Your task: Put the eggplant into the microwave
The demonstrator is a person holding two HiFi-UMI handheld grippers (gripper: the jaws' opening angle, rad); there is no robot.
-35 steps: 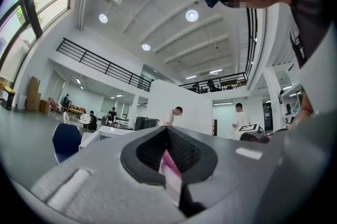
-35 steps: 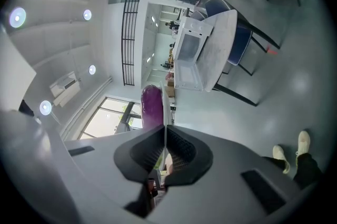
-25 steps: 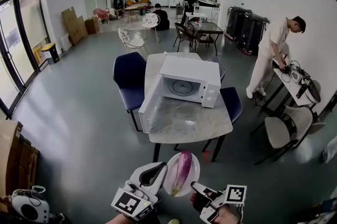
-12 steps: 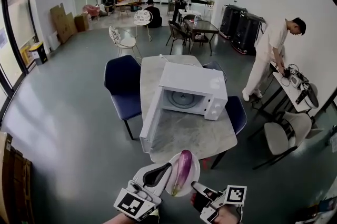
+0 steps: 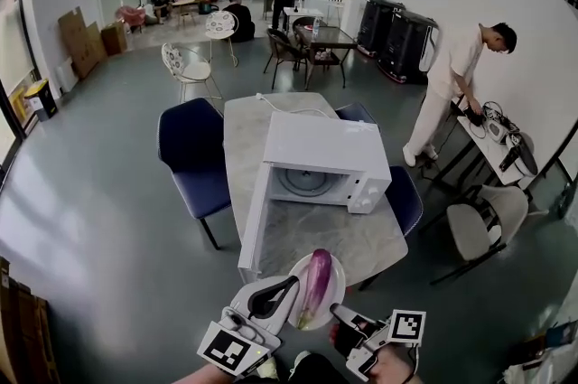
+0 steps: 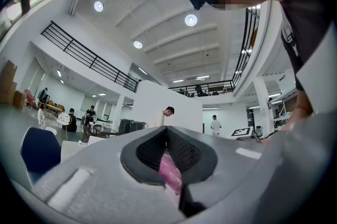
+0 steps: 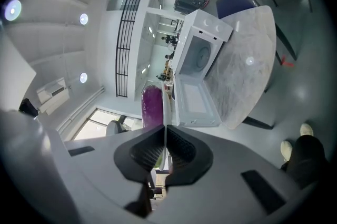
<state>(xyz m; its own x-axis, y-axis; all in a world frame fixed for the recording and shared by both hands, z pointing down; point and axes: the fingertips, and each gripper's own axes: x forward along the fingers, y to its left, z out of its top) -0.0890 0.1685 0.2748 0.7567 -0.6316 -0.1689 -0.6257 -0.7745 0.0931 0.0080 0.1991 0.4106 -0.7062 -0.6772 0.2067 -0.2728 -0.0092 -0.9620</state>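
Since a second ago the table (image 5: 357,233) and the microwave (image 5: 325,147) have drawn closer in the head view, and the plate (image 5: 335,281) now overlaps the table's near edge instead of hanging short of it. I carry that plate between both grippers. The left gripper (image 5: 282,290) has its jaws pressed onto the left rim, with pink showing between them in its own view. The right gripper (image 5: 336,312) pinches the right rim, which shows edge-on as a thin white line between its pads. The eggplant (image 5: 314,285) lies lengthways on the plate, one purple piece, well short of the oven.

Between me and the cavity stands the open door (image 5: 256,224), swung out to the left, with its near corner just beside the plate. The microwave sits on a pale marbled top, over a glossy grey floor in a tall white hall.

I count one microwave, one plate and three navy chairs around the table: left (image 5: 190,147), right (image 5: 404,197) and behind (image 5: 355,112). One pale chair (image 5: 474,229) stands at the right. One person in white (image 5: 447,79) bends over a side bench, and three more are far back.
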